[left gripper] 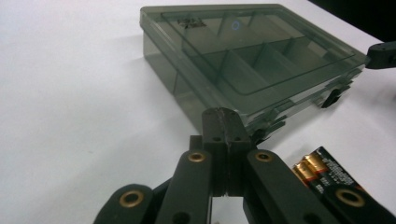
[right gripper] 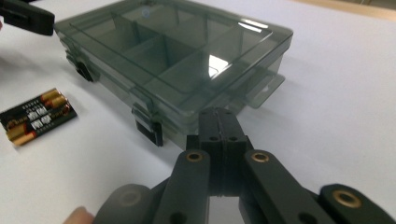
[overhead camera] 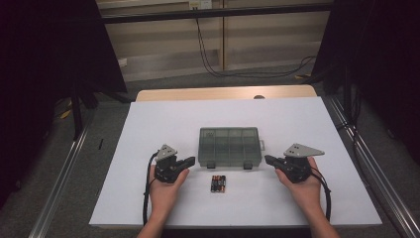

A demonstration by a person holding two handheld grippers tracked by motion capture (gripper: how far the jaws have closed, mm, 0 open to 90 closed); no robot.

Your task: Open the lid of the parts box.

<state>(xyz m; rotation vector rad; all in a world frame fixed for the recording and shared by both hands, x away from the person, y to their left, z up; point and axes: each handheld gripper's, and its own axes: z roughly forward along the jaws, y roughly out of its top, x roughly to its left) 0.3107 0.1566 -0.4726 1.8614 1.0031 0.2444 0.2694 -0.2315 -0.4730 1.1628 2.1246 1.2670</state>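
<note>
Two latches (right gripper: 150, 128) on front wall of grey compartment box (overhead camera: 230, 147), lid closed; box sits mid worktop (overhead camera: 148, 124), battery pack (overhead camera: 218, 183) just before it toward near edge. Left tongs (overhead camera: 189, 161) and right tongs (overhead camera: 268, 159) flank front corners, both fully closed, holding nothing. Risk: closed tips push light box instead of lifting latch, box slides. Latch state hard to read; compartments look empty, tinted lid obscures.

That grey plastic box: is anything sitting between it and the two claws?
Nothing visible. The box lies closed on white table between the left claw and right claw, both shut and empty. The batteries lie nearer the person, off both paths.
</note>
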